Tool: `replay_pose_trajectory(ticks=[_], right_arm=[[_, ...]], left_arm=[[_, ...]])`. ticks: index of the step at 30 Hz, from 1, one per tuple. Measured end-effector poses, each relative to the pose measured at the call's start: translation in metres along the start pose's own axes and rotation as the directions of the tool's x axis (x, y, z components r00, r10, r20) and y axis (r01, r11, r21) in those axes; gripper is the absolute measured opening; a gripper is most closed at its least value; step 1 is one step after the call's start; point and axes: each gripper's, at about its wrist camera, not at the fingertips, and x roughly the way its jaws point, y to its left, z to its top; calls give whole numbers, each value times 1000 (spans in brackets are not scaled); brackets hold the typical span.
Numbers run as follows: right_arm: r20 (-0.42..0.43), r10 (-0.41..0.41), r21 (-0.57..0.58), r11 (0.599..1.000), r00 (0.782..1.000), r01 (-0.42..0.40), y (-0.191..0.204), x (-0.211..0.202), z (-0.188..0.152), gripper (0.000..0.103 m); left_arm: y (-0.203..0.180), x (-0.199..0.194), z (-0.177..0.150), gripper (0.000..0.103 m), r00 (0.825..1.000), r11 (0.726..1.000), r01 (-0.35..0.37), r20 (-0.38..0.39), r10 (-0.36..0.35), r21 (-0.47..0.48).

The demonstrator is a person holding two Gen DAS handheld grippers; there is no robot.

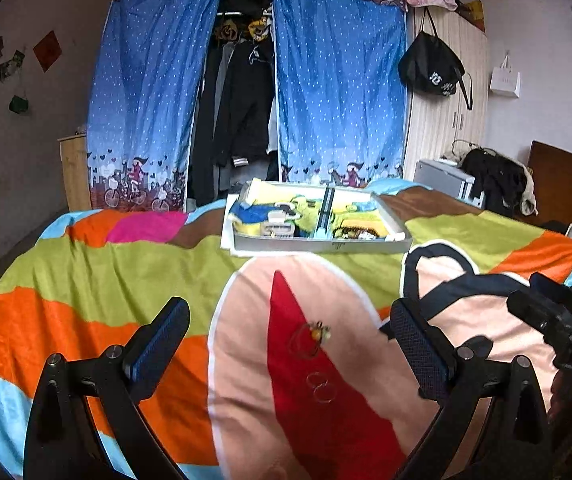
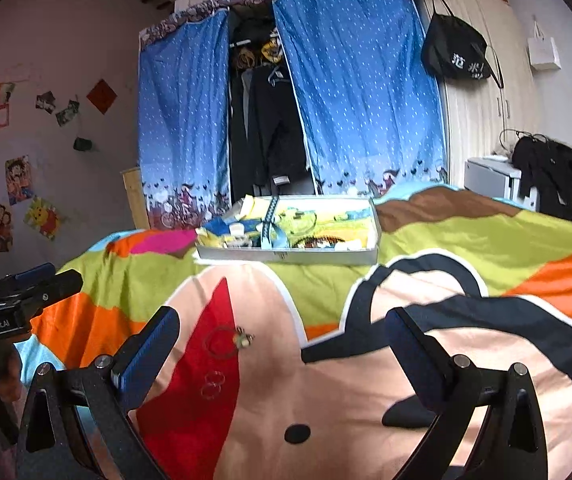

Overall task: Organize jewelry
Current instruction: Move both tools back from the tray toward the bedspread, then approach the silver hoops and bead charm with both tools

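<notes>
— Where's the jewelry right now?

— Out on the bedspread [image 1: 86, 272], on the red wedge of the big cartoon print. There's a thin wire bracelet [image 1: 311, 338] with a small cluster of beads on it, and just nearer to us a pair of little rings [image 1: 321, 388] lying side by side, touching or nearly so. Nothing is holding them.

— And the two tools?

— Both hover low over the bed. The left gripper [image 1: 288, 344] has its fingers spread wide, with the bracelet and the rings on the cloth in the gap between them. The right gripper [image 2: 282, 344] is spread just as wide and empty; the jewelry sits off by its left finger, over the same red patch, while the peach part of the print lies between its fingers.

— Can you see one tool from the other?

— Yes, the right one pokes into the left camera's right edge, and the left one shows at the right camera's left edge, a hand wrapped round its handle.

— Where's the box?

— The white tray [image 1: 318, 245] sits further up the bed, well apart from the jewelry. A dark divider splits it into two compartments lined with yellow and blue cloth, with small items in both — too blurred to name. Behind it hang blue dotted curtains [image 1: 338, 88], parted on dark clothes.
</notes>
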Motion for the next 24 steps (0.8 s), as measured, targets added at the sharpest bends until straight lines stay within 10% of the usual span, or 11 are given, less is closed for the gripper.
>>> replay_pose_trajectory(ticks=[9,24], right_arm=[[-107,-27,3,1000,994,28,-2,19,-34,103],[-310,-37,57,997,950,58,-8,65,-98,103]], left_arm=[[16,30,-39,98,993,1000,11,-121,-11,3],[22,91,-87,98,933,1000,15,-359,-9,13]])
